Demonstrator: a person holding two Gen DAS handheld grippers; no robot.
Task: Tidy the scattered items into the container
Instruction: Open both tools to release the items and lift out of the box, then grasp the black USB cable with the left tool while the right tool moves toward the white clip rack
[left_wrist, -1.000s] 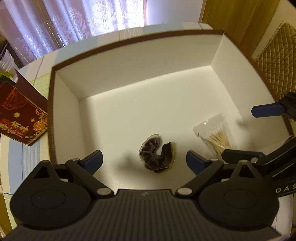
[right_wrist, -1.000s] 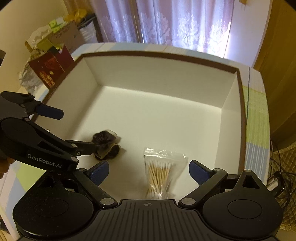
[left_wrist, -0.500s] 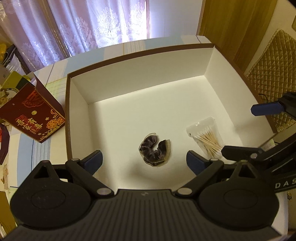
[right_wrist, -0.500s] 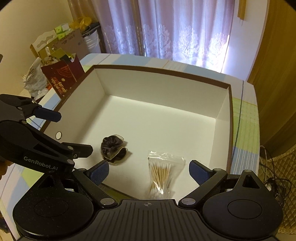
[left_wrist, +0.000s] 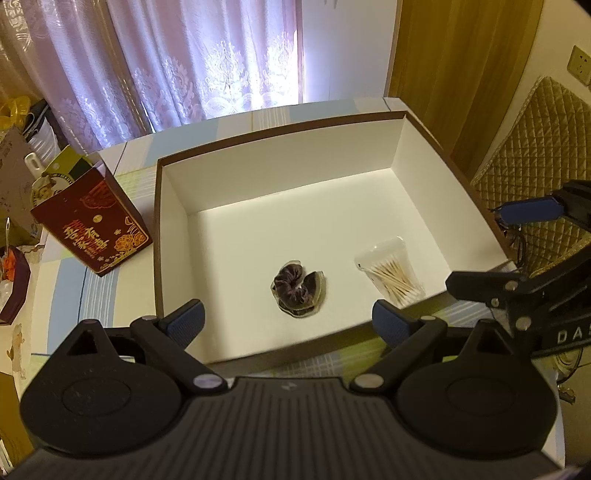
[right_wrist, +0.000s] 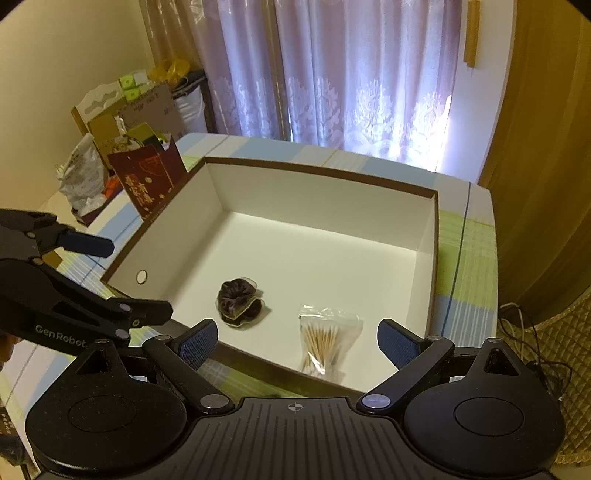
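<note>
Left wrist view shows the left gripper (left_wrist: 288, 323) held above the near wall of the white box (left_wrist: 399, 147), its jaws spread wide with nothing between them, which fits a tool that has nothing more to carry at this point. Inside the box, on the floor toward the near side, lie a dark scrunchie in a clear wrapper (left_wrist: 298, 289) and, well apart to its right, a bag of cotton swabs (left_wrist: 393, 275); both rest flat and loose, as dropped things do (neither leans on a wall). The right gripper (right_wrist: 297, 341) likewise hangs over the near rim, jaws wide and empty, and the swab bag sits just ahead of it, the side from which it was most likely let go. A dark red gift bag (left_wrist: 92, 225) stands outside against the box's left wall, upright on the striped tablecloth (left_wrist: 66, 295). No loose small items show on the cloth in either view, so the tidying looks close to done.
</note>
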